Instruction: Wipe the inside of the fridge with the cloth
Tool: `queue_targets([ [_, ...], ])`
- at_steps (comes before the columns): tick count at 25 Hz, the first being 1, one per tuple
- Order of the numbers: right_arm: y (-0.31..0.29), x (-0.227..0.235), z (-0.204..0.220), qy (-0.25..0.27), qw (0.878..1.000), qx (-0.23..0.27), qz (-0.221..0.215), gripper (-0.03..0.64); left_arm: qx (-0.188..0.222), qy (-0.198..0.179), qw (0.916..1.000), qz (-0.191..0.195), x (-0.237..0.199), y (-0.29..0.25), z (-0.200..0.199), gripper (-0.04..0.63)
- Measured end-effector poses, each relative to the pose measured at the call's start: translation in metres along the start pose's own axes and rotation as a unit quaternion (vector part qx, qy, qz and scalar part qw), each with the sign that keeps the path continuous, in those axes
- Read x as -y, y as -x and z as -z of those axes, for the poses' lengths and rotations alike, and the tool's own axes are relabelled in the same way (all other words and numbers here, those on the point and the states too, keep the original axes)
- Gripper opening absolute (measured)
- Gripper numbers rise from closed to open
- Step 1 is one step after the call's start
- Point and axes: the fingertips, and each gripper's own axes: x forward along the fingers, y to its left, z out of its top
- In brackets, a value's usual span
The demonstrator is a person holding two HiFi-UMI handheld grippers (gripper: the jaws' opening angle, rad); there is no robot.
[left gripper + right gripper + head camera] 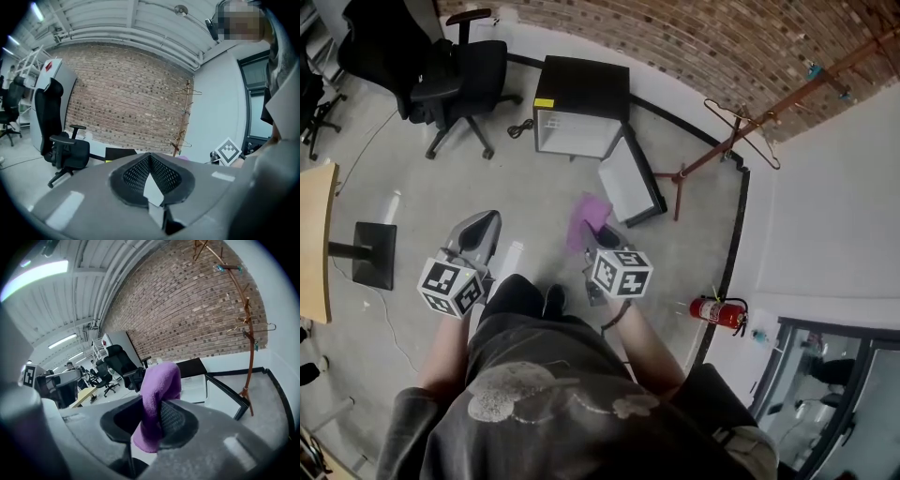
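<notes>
Two grippers over the floor (412, 187): right gripper (157, 414) jaws clamped on the purple cloth (160, 383), which sticks up between them; left gripper (150, 159) jaws together, empty; the open fridge (581, 117) stands well apart.

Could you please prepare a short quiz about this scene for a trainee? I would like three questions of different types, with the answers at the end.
1. True or false: the fridge stands on the floor with its door open.
2. The purple cloth is: A. on the floor; B. in the right tool; C. inside the fridge.
3. What is between the jaws of the left tool?

Key
1. True.
2. B; the jaws are closed on it.
3. Nothing; the jaws are together.
</notes>
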Motion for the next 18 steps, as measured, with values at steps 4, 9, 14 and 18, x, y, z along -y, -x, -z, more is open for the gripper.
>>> queue_targets([
  [4, -0.017, 0.003, -0.005, -0.002, 1.000, -0.011, 0.004, 0.077, -0.010, 0.010, 0.9999, 0.001, -0.017, -0.019, 0.002, 0.017],
  [9, -0.050, 0.017, -0.020, -0.003, 1.000, -0.021, 0.018, 0.078, -0.014, 0.018, 0.9995, 0.019, -0.052, -0.067, 0.001, 0.017],
  [14, -0.110, 0.041, -0.050, -0.007, 0.999, -0.029, 0.044, 0.078, -0.017, 0.004, 0.9987, 0.047, -0.100, -0.135, -0.010, 0.017],
  [18, -0.166, 0.059, -0.083, -0.021, 0.997, -0.026, 0.067, 0.078, -0.028, 0.005, 0.9975, 0.065, -0.144, -0.188, -0.019, 0.017],
])
